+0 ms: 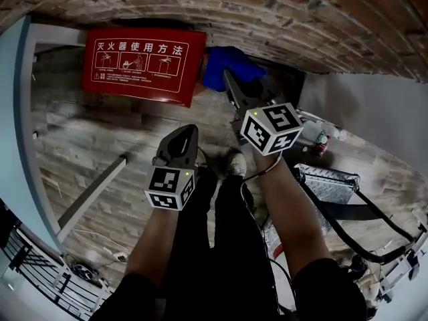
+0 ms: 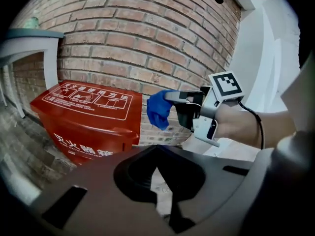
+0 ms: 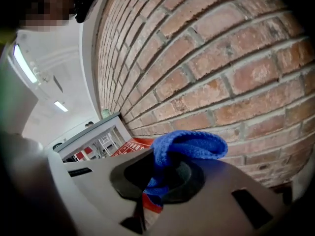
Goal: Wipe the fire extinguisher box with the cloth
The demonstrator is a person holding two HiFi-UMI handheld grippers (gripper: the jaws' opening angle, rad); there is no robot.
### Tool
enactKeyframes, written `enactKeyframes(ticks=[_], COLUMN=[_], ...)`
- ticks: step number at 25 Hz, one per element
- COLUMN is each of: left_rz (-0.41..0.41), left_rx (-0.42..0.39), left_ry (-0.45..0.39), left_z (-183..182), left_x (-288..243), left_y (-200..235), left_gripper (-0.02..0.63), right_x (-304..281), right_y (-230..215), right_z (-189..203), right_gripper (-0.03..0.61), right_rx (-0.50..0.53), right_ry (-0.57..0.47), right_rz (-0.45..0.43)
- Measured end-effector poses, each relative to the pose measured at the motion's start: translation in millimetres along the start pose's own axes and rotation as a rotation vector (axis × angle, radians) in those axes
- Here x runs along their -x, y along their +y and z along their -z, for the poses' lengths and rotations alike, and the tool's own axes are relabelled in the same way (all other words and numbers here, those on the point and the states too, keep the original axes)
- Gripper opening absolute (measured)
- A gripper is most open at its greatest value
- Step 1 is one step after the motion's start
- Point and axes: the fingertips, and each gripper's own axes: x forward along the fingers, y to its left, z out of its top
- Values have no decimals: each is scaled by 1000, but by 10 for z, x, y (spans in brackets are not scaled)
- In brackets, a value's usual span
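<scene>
Right tongs (image 3: 165,173) pinched on a bunched blue cloth (image 3: 192,145), with a wad bulging past the tips, judged so that soft fabric rather than hard plastic meets the box. Left tongs (image 2: 157,150) pressed together, nothing in them, held nearer the person and to the left, likely just kept clear. Cloth hangs just right of the red box (image 1: 144,62); the left gripper view shows a gap between them, so no contact yet. Box stands on the plank-patterned surface (image 1: 87,139) against the brick wall (image 1: 281,19), printed lid sloping up. Wiping judged not yet begun; the right end is the natural start.
</scene>
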Motion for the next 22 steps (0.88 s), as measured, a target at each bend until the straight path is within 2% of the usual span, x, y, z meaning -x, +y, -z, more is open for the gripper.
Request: enactKeyframes(ticks=[7,13,16,22], left_rz=[-21,-31,-41,-41], left_rx=[-5,20,34,28], left_ry=[-11,-52,-63,-85], left_z=[576,944,1076,1111], left_x=[-586,-1076,-1281,-1474], left_y=[186,634,757,873], left_gripper=[-6,-6,-6,-6], right_x=[-585,-1108,-1241,-1507], right_y=[-325,-601,-804,-1173], right_z=[422,790,986,1590], right_gripper=[43,43,43,43], right_rx=[35,123,138,161], right_ry=[-91,-171,-174,-86], right_rz=[-121,-186,-188,-126])
